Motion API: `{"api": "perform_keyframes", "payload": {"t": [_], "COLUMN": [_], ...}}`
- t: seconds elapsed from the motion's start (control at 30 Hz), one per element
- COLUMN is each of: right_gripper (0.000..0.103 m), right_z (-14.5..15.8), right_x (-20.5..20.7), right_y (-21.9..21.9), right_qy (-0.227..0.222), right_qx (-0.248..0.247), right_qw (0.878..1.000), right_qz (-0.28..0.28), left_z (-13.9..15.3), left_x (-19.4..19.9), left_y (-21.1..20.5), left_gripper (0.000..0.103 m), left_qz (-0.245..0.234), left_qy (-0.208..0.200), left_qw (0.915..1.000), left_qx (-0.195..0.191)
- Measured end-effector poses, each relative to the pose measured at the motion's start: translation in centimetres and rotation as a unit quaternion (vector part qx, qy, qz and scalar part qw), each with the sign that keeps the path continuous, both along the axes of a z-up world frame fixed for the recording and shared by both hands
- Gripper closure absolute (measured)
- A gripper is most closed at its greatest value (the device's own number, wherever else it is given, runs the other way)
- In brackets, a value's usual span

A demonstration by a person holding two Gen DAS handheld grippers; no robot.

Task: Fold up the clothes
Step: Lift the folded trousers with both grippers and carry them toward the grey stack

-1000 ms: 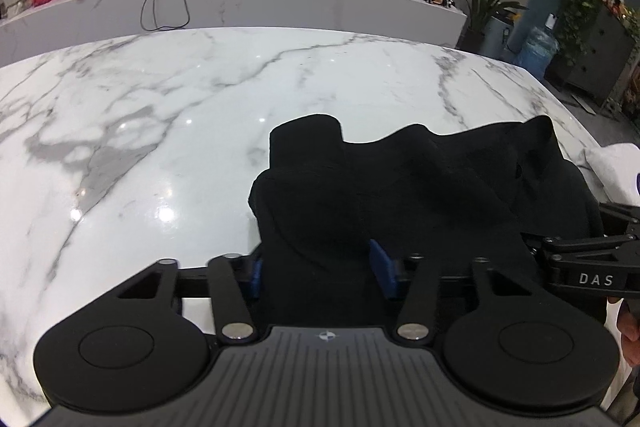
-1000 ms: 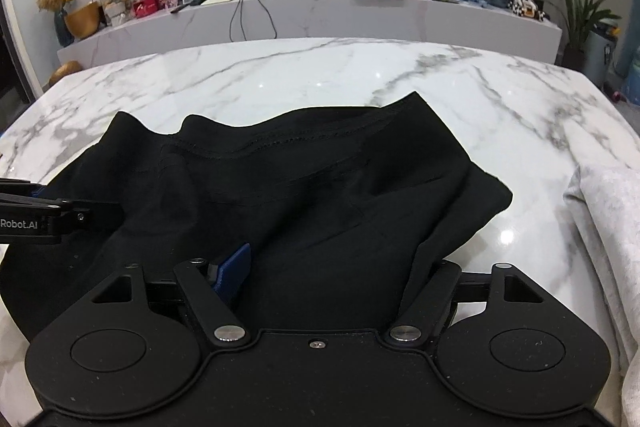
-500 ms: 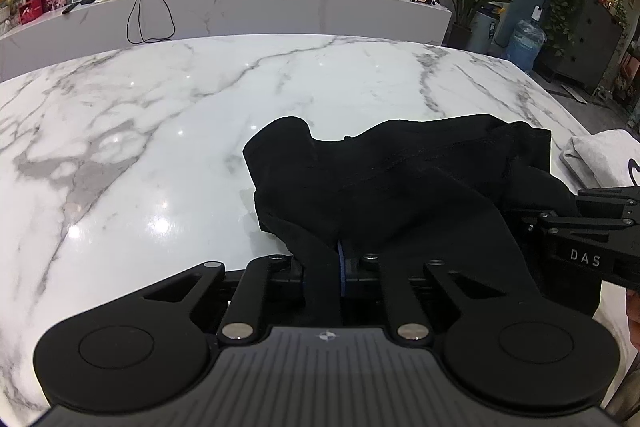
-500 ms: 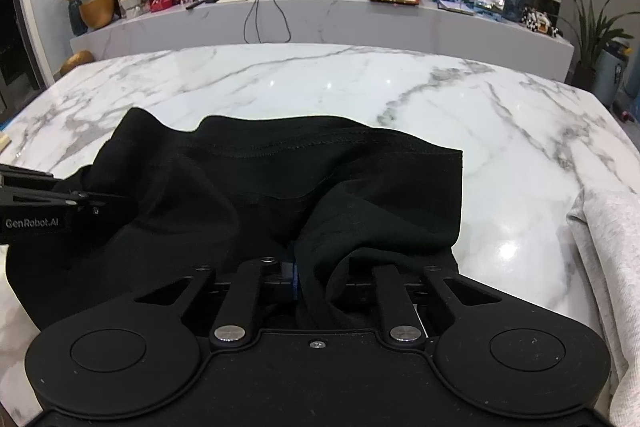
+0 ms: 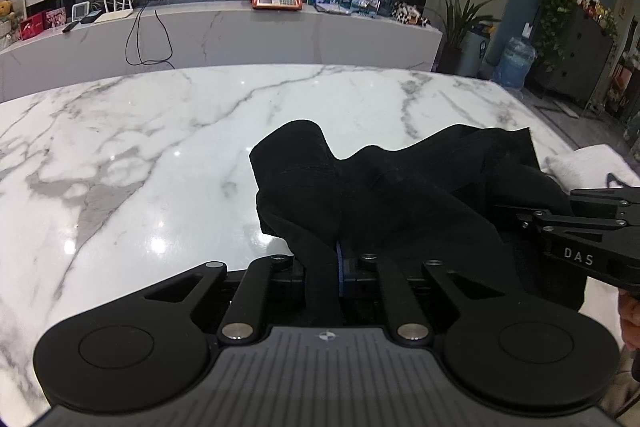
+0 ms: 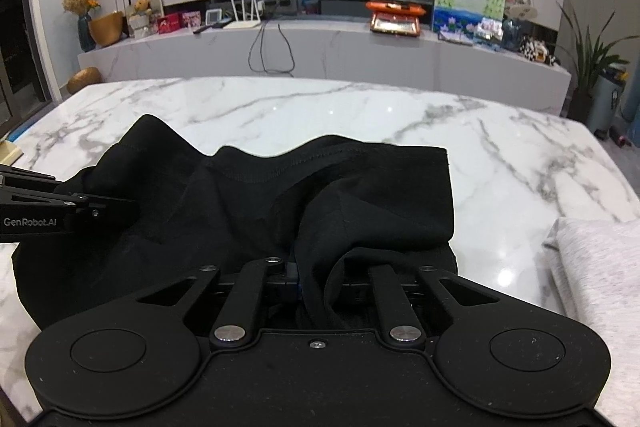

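A black garment point(image 5: 392, 195) lies crumpled on the white marble table point(image 5: 160, 147). My left gripper point(image 5: 338, 262) is shut on a fold of its near edge, and the cloth rises from the table into the pads. In the right wrist view the same black garment point(image 6: 260, 203) shows its stitched hem at the far side. My right gripper point(image 6: 310, 273) pinches another fold of the near edge, its jaws still closing on the cloth. Each gripper's black housing shows in the other's view, at the right point(image 5: 584, 239) and the left point(image 6: 44, 215).
A folded light grey garment point(image 6: 600, 267) lies on the table to the right of the black one. A long marble sideboard point(image 6: 320, 55) with cables, boxes and pictures runs behind the table. Plants and a water bottle point(image 5: 516, 61) stand at the far right.
Both grippers went from open around the near edge to shut on it, then rose a little. The black garment has bunched up and its near edge has lifted.
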State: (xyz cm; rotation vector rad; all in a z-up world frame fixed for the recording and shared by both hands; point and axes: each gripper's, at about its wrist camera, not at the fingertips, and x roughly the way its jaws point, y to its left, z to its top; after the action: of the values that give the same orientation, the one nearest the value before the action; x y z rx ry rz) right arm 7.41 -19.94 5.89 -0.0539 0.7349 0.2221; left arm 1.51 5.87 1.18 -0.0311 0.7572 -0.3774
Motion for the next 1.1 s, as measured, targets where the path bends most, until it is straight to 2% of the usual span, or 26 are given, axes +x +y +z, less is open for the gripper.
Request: {"api": "perform_keyframes", "payload": {"t": [0.33, 0.6, 0.87, 1.0, 1.1], "right_gripper": [0.094, 0.094, 0.094, 0.094, 0.094], "right_z": [4.3, 9.4, 16.2, 18.5, 19.2], "right_x": [-3.8, -6.9, -7.9, -7.5, -6.9], "right_y": [-1.2, -4.3, -10.7, -15.1, -18.6], "right_qy": [-0.031, -0.056, -0.073, -0.074, -0.067], "right_qx": [0.0, -0.001, -0.026, -0.036, -0.042], "right_qw": [0.999, 0.998, 0.996, 0.996, 0.997], "right_qz": [0.025, 0.026, 0.044, 0.034, 0.019], "left_z": [4.4, 9.1, 13.1, 14.0, 13.7], "left_x": [-4.1, -5.7, -4.7, -3.4, -2.2], "left_y": [-1.4, -4.1, -9.3, -13.3, -16.7], "left_gripper": [0.093, 0.093, 0.093, 0.093, 0.093], "left_qz": [-0.009, -0.032, -0.055, -0.071, -0.087], "left_qy": [-0.03, -0.054, -0.069, -0.06, -0.051], "left_qw": [0.9995, 0.998, 0.9946, 0.9919, 0.9908], "left_qx": [0.008, -0.006, -0.055, -0.086, -0.091]}}
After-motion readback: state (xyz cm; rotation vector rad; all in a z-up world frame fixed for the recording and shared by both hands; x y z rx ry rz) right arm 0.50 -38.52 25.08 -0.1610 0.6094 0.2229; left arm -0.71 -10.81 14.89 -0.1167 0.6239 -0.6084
